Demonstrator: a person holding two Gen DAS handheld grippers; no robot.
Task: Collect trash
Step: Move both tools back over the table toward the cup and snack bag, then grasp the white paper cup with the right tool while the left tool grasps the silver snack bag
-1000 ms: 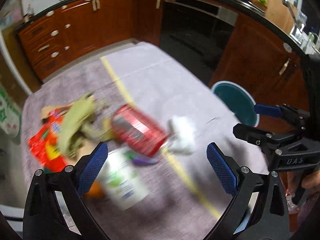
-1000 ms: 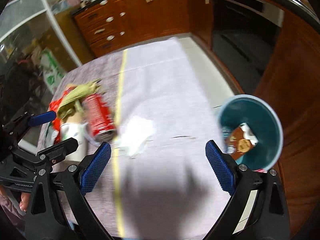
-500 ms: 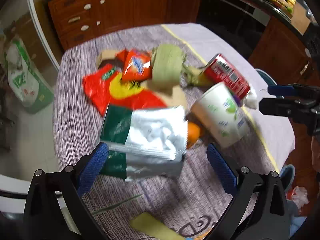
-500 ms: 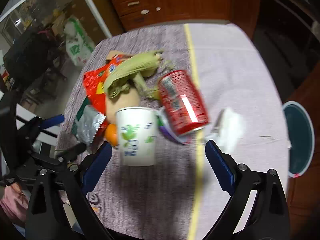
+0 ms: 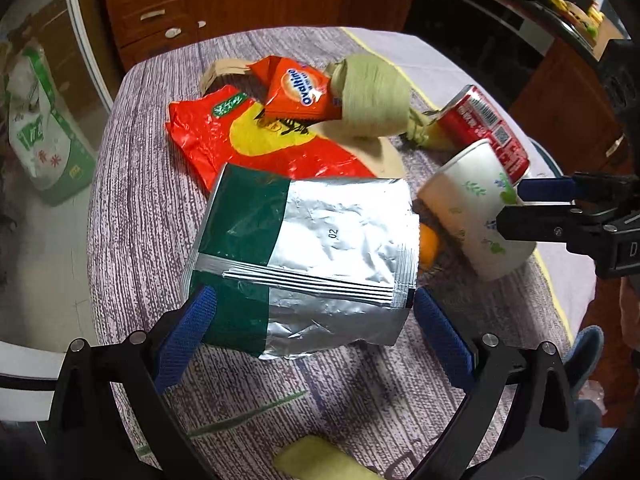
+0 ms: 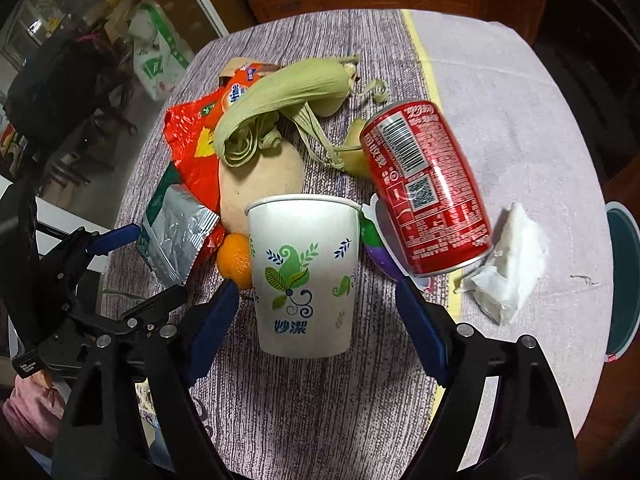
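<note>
Right wrist: paper cup (image 6: 306, 276) between gripper (image 6: 320, 320) fingers.

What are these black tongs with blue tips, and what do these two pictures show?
They are hand-held tongs, one in each of a person's hands, not a robot. Each carries a camera looking along its two fingers, so each picture is one tool's own view.

The left tongs stand open around a green and silver foil bag. The right tongs have just been closing, yet remain open around a paper cup, not pressing it.

On the cloth-covered table lies trash: a red can, a corn husk, red wrappers, an orange, a tissue. Nothing is held. A teal bin stands beside the table.
</note>
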